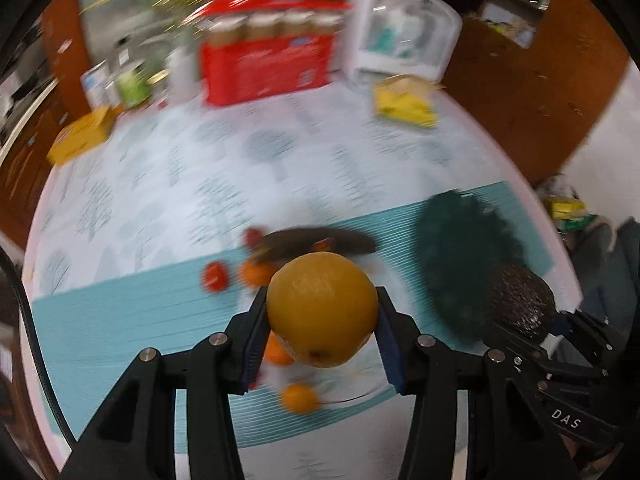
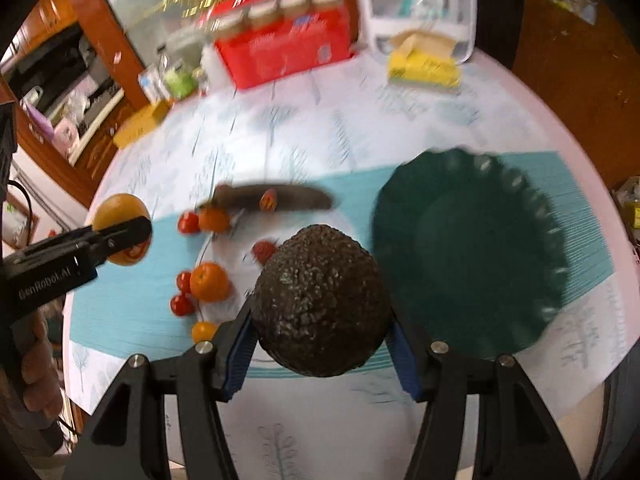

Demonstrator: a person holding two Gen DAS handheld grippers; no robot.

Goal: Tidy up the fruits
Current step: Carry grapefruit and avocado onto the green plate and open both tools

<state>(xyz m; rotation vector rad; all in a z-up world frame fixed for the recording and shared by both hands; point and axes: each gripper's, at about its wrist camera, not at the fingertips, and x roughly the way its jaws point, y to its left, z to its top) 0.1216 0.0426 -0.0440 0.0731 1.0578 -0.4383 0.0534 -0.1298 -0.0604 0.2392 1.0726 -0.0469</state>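
Note:
My left gripper [image 1: 322, 320] is shut on a large orange [image 1: 322, 314] and holds it above the table; it also shows in the right wrist view [image 2: 120, 216] at the left. My right gripper [image 2: 322, 344] is shut on a dark bumpy avocado [image 2: 322, 304], held above the teal placemat [image 2: 120, 300] just left of the empty dark green scalloped plate [image 2: 468, 252]. The avocado shows at the right of the left wrist view [image 1: 520, 300], next to the plate [image 1: 460, 248]. Small oranges [image 2: 210, 280], red cherry tomatoes [image 2: 182, 304] and a dark long fruit [image 2: 276, 198] lie on the table.
At the back of the round table stand a red box of jars [image 2: 288, 48], a white plastic container [image 2: 416, 4], a yellow packet [image 2: 424, 66], a yellow box [image 2: 140, 124] and bottles [image 2: 172, 76]. Wooden cabinets lie beyond the left edge.

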